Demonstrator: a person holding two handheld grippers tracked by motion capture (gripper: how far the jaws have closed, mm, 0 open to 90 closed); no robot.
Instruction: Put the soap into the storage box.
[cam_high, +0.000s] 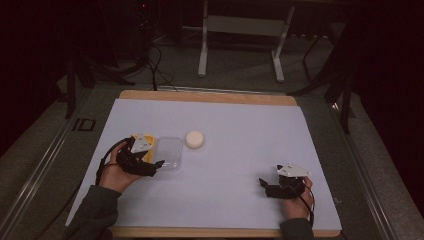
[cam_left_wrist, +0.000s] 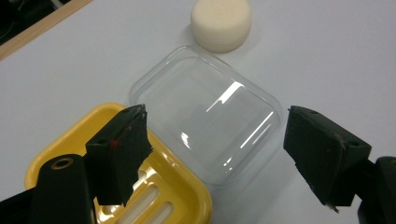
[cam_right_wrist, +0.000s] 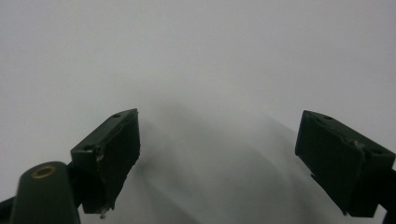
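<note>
Left gripper poised over the clear lid of a soap box

Soap dish (cam_left_wrist: 70, 140), yellow and ribbed, serves as the landmark: it lies at the left of the white sheet (cam_high: 225, 130), under the left gripper (cam_high: 150, 162). Just right of the dish, and touching its edge, rests the clear lid (cam_left_wrist: 210, 121), hollow side down as far as the glare allows a reading. Beyond the lid, farther right and away from the person, sits the round cream soap (cam_left_wrist: 221, 23), apart from both. Well to the right of the dish, near the sheet's front edge, the right gripper (cam_high: 272, 186) hovers low over bare sheet, jaws spread wide and holding nothing.

The left gripper's jaws also stand wide apart, one above the dish's near corner, the other past the lid's right rim, so that they straddle the lid without touching it. The work in hand appears to be taking up the lid. A sound grasp would likely pinch one rim, since the thin plastic may flex or slip, and should keep the dish clear. The left hand is tilted forward and down, wrist raised; the right hand lies low, knuckles up.
</note>
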